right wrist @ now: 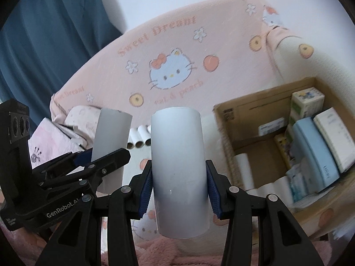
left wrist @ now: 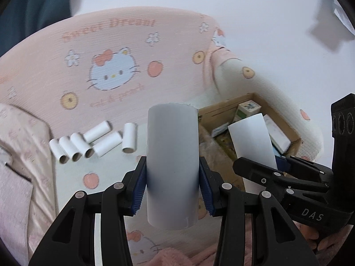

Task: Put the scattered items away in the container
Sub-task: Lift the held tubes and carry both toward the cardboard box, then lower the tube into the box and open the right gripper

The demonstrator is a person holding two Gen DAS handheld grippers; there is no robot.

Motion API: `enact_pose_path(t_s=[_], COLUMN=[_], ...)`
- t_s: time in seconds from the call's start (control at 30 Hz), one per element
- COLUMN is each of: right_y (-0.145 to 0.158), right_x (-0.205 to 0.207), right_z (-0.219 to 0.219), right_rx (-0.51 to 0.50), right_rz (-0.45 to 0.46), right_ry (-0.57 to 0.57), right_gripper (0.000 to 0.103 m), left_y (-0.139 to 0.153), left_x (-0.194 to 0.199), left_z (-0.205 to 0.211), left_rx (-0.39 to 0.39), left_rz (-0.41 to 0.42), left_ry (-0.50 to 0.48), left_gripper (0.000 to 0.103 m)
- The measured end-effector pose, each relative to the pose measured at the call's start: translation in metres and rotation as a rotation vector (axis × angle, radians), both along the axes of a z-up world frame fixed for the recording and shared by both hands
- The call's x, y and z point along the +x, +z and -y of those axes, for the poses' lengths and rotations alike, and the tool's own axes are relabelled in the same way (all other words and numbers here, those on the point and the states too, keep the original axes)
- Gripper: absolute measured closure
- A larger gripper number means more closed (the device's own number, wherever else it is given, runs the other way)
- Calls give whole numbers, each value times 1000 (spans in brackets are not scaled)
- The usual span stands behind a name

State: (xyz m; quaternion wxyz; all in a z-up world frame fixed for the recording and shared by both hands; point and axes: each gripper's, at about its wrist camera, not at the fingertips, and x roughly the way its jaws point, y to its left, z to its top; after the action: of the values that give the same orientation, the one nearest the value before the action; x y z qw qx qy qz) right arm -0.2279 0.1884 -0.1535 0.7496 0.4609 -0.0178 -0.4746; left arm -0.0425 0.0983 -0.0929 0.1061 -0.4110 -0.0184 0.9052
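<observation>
My left gripper (left wrist: 172,184) is shut on a white cardboard tube (left wrist: 172,166), held upright above the bed. My right gripper (right wrist: 179,188) is shut on a second white tube (right wrist: 179,173). In the left wrist view the right gripper (left wrist: 261,166) holds its tube (left wrist: 251,141) over the cardboard box (left wrist: 221,108). In the right wrist view the left gripper (right wrist: 97,155) with its tube (right wrist: 112,133) sits to the left. Several white tubes (left wrist: 93,143) lie on the pink sheet and also show in the right wrist view (right wrist: 139,138). The box (right wrist: 241,115) is at the right, with a tube (right wrist: 243,170) inside.
The box holds small cartons (right wrist: 307,102), a light blue case (right wrist: 315,150) and a white packet (right wrist: 335,137). A pink Hello Kitty pillow (left wrist: 111,66) stands behind the tubes. A pink blanket (left wrist: 13,177) lies at the left. A blue curtain (right wrist: 44,33) hangs behind.
</observation>
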Motion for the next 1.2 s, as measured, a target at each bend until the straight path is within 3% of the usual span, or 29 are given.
enact_pose_path(t_s=[0.3, 0.6, 0.83, 1.0, 1.1, 1.2], right_y=[-19, -44, -70, -97, -121, -140], right_x=[-44, -80, -91, -89, -82, -70], right_z=[20, 50, 84, 115, 136, 152], right_rx=[33, 76, 161, 266, 391, 495], right_rz=[19, 51, 123, 171, 240, 214], right_ry=[-40, -38, 49, 128, 203, 243], right_gripper=[61, 61, 61, 61, 61, 61], left_y=[-8, -19, -33, -36, -36, -36], left_x=[-49, -88, -116, -130, -136, -141], left_z=[-40, -80, -92, -91, -93, -95], left_rx=[98, 99, 69, 75, 59, 42], left_rz=[61, 78, 105, 113, 101, 89], left_ry=[-88, -178, -208, -259, -291, -314], left_gripper=[56, 56, 56, 55, 55, 55])
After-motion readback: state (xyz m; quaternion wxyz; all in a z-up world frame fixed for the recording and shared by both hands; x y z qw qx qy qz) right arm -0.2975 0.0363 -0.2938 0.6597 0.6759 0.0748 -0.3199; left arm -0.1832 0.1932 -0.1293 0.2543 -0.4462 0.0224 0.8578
